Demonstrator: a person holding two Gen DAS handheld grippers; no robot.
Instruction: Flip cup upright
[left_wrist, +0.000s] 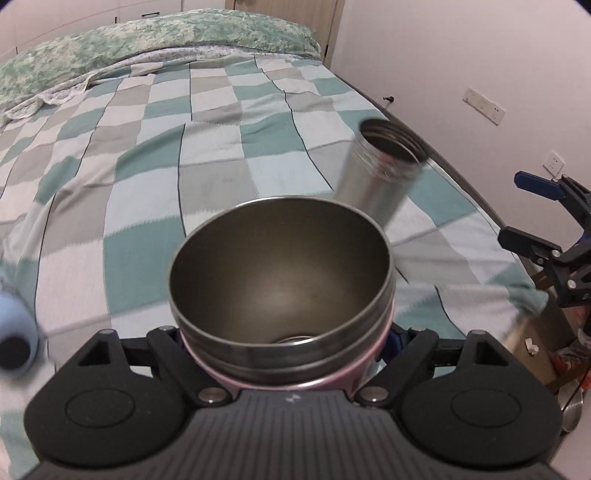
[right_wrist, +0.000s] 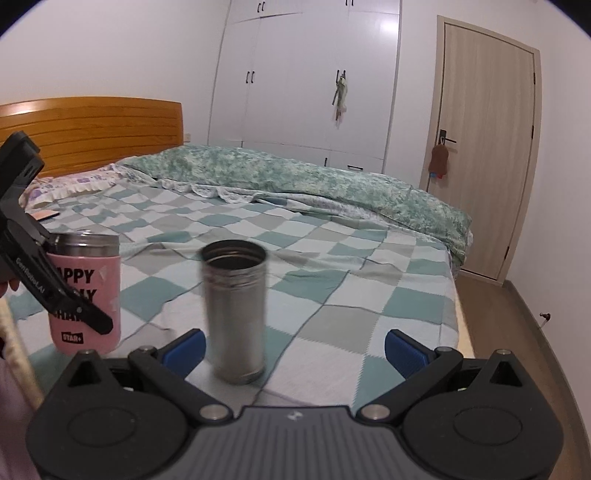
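Note:
My left gripper (left_wrist: 282, 354) is shut on a pink cup (left_wrist: 280, 280) with a steel rim, held upright with its mouth up, right in front of the camera. In the right wrist view the same pink cup (right_wrist: 98, 295) shows at the left with the left gripper's fingers (right_wrist: 55, 284) around it, just above the bed. A silver steel cup (right_wrist: 236, 314) stands upright on the bed, blurred, just ahead of my right gripper (right_wrist: 295, 347), which is open with its blue pads apart. The silver cup (left_wrist: 380, 170) also shows in the left wrist view.
The checkered bedspread (left_wrist: 221, 147) covers the bed, with a green floral quilt (right_wrist: 314, 177) along its far side. A light blue cup (left_wrist: 14, 328) lies on its side at the left edge. A wooden headboard (right_wrist: 92, 129), wardrobe (right_wrist: 306, 81) and door (right_wrist: 484, 140) stand behind.

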